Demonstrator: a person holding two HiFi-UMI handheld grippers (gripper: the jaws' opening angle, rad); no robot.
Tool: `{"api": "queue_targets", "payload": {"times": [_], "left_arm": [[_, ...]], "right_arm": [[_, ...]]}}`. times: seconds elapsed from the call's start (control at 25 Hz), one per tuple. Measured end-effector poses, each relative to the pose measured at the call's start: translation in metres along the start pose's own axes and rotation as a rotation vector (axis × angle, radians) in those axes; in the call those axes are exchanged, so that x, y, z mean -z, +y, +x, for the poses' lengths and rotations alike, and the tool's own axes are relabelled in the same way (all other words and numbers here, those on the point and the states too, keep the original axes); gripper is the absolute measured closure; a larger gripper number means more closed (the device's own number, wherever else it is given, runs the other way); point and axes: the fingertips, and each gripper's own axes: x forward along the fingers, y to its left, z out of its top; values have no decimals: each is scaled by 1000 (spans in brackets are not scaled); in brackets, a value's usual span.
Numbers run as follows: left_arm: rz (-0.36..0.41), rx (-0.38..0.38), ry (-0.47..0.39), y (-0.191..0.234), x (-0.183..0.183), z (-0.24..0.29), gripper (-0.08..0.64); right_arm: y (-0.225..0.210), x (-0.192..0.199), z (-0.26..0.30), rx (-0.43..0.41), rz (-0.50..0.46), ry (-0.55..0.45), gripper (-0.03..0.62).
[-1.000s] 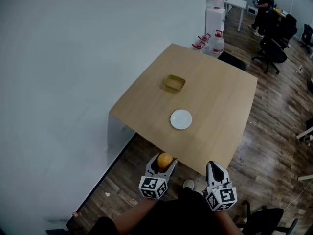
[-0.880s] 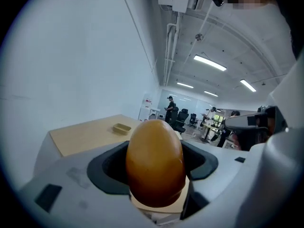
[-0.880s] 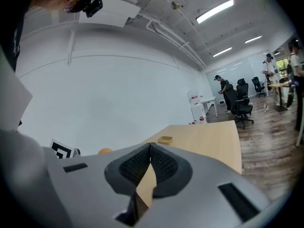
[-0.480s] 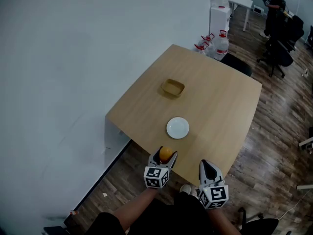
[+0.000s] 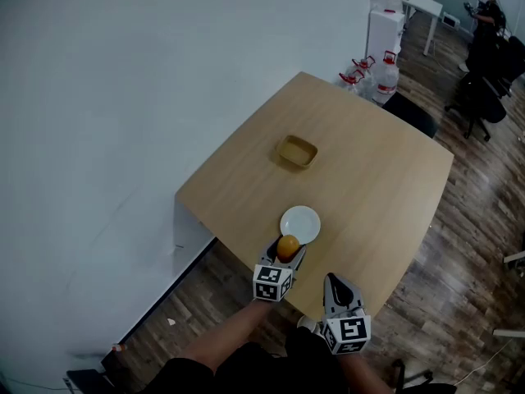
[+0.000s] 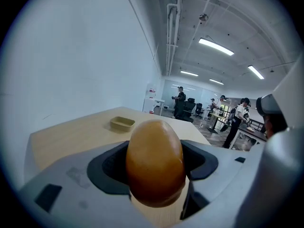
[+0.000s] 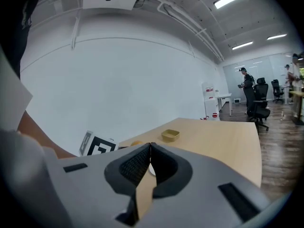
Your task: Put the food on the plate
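My left gripper (image 5: 288,251) is shut on an orange egg-shaped food piece (image 5: 288,246), which fills the jaws in the left gripper view (image 6: 155,162). It hovers at the near edge of the small white plate (image 5: 301,222) on the wooden table (image 5: 361,171). My right gripper (image 5: 335,287) is shut and empty, held at the table's near edge, right of the left one; its pads (image 7: 142,163) meet in the right gripper view. A shallow yellow tray (image 5: 297,151) lies farther back on the table and shows in both gripper views (image 6: 122,123) (image 7: 170,135).
A white wall (image 5: 123,97) runs along the table's left side. Water jugs (image 5: 385,74) and a black chair (image 5: 412,113) stand past the far corner. People and office chairs (image 5: 492,39) are far right on the wooden floor (image 5: 476,220).
Both grippers have moved forward toward the table; the left one, with the orange food, now reaches the plate's near edge. The right gripper followed, still shut.
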Motion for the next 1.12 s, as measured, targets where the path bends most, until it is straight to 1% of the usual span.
{"api": "queue_targets", "payload": {"times": [0.16,0.32,0.44,0.6,0.72,0.84,1.0,1.12], "left_arm": [[-38,-27,22,19,14,30,252],[-24,-77,42,54,26,50,252],[-10,-92,77,67,34,65,250],[-37,-90,199,74,63,96,252],[-29,-64,249,73,77,110,252],[-19,-53,274,71,81,123,251],[-86,-63,294,76,91,130,252],[-103,-87,279,80,92,132,250]], "right_arm": [[-9,5,21,-7,-8,15,532],[-17,20,34,2,-14,67,532],[-24,33,39,8,-7,98,532],[-32,52,41,3,7,145,532],[-35,73,35,8,14,184,532],[-42,86,32,17,24,212,532],[-44,87,30,23,7,216,532],[-48,85,30,29,1,213,532]]}}
